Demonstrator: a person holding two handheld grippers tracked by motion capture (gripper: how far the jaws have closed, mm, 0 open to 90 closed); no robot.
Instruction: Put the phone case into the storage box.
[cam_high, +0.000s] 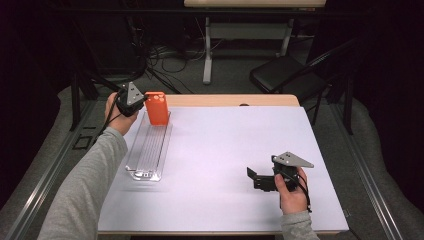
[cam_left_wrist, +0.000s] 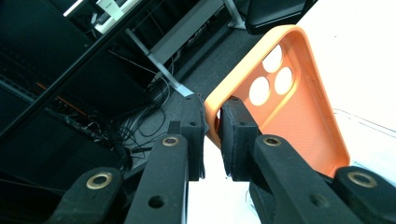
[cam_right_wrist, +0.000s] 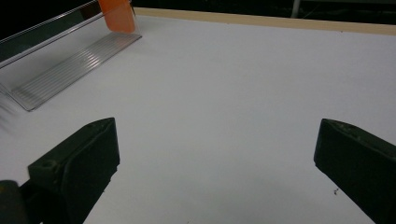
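Observation:
An orange phone case (cam_high: 157, 108) stands upright at the far end of a clear ridged tray (cam_high: 148, 150) on the left of the white sheet. My left gripper (cam_high: 142, 103) is shut on the case's upper left edge. In the left gripper view the jaws pinch the rim of the phone case (cam_left_wrist: 299, 112) near its camera holes, the left gripper (cam_left_wrist: 213, 135) almost fully closed. My right gripper (cam_high: 253, 179) rests low at the right front, open and holding nothing. In the right gripper view the right gripper (cam_right_wrist: 217, 140) has its jaws spread wide over bare sheet, with the tray (cam_right_wrist: 70, 60) and case (cam_right_wrist: 117, 14) far off.
A white sheet (cam_high: 235, 145) covers the wooden table (cam_high: 230, 100). Beyond the far edge are a black chair (cam_high: 282, 75), a table leg (cam_high: 207, 50) and floor cables (cam_high: 170, 57). Metal rails run along both sides.

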